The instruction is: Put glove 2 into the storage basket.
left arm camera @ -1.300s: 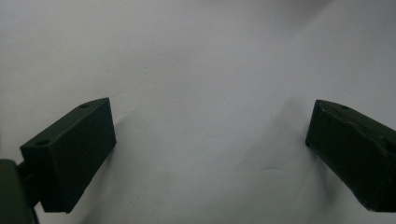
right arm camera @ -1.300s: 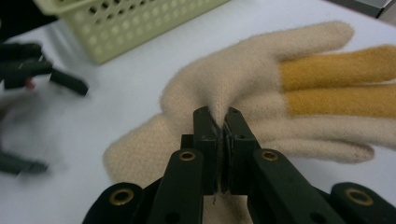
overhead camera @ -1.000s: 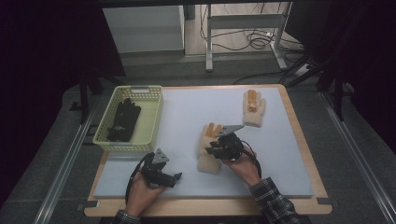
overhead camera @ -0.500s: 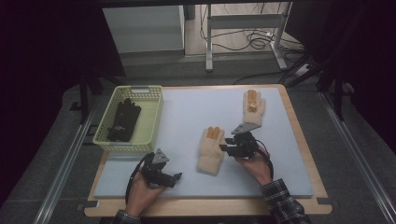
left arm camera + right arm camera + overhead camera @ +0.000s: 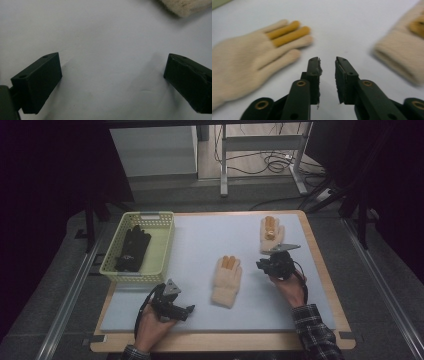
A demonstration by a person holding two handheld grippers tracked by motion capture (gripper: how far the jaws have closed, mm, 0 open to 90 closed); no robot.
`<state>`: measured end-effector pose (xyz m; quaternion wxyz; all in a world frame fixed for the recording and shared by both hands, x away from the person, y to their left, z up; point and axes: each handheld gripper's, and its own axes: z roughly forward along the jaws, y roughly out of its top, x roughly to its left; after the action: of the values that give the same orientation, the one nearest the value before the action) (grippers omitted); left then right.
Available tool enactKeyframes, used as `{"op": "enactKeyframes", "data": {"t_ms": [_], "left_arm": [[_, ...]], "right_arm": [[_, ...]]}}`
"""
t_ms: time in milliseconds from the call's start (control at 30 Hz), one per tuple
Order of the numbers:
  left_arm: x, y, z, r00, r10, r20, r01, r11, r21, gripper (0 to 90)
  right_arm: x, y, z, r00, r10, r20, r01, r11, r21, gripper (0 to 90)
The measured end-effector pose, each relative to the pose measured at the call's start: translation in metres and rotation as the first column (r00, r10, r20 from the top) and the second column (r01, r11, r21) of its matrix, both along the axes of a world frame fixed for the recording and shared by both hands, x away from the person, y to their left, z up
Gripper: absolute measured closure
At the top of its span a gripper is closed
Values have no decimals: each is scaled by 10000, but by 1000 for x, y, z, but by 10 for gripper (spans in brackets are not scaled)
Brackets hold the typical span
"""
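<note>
Two cream knitted gloves with orange fingers lie flat on the white mat (image 5: 200,245). The nearer glove (image 5: 226,280) (image 5: 249,60) is mid-table; the far glove (image 5: 270,232) (image 5: 402,52) lies toward the back right. My right gripper (image 5: 265,265) (image 5: 327,61) hovers between them, jaws a narrow gap apart with nothing in it. My left gripper (image 5: 186,309) (image 5: 112,62) rests low at the front left, jaws wide open over bare mat. A corner of the nearer glove's cuff (image 5: 185,6) lies just beyond it.
A pale yellow-green basket (image 5: 160,255) stands at the table's left and holds black gloves (image 5: 132,247). A wooden rim (image 5: 320,265) frames the mat. Beyond the far edge are a white cabinet (image 5: 152,150), metal legs and floor cables.
My right gripper has let go of the nearer glove, which now lies flat, and has moved right and slightly away. The left gripper has stayed put.
</note>
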<state>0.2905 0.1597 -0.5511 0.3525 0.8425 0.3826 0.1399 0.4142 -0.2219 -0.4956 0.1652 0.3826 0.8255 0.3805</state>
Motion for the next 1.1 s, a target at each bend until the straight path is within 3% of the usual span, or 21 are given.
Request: {"op": "enactKeyframes", "data": {"t_ms": [367,467,667,833,1100], "left_arm": [[0,0,0,10000,7,5,-7,10000,-12,19],[0,0,0,10000,-13,-3,13,10000,15,19],[0,0,0,10000,-17,0,17,10000,16,19],[0,0,0,10000,-14,-4,14,10000,8,19],[0,0,0,10000,-14,-4,14,10000,8,19]], "right_arm": [[39,-30,1,9932,-1158,134,1160,9931,-151,775],[55,-36,1,9880,-1533,169,1536,9879,-200,723],[73,-36,0,9803,-1942,357,1954,9801,-353,618],[95,-35,-2,9719,-2299,510,2320,9718,-423,593],[117,-28,-10,9675,-2460,582,2483,9680,-371,490]]}}
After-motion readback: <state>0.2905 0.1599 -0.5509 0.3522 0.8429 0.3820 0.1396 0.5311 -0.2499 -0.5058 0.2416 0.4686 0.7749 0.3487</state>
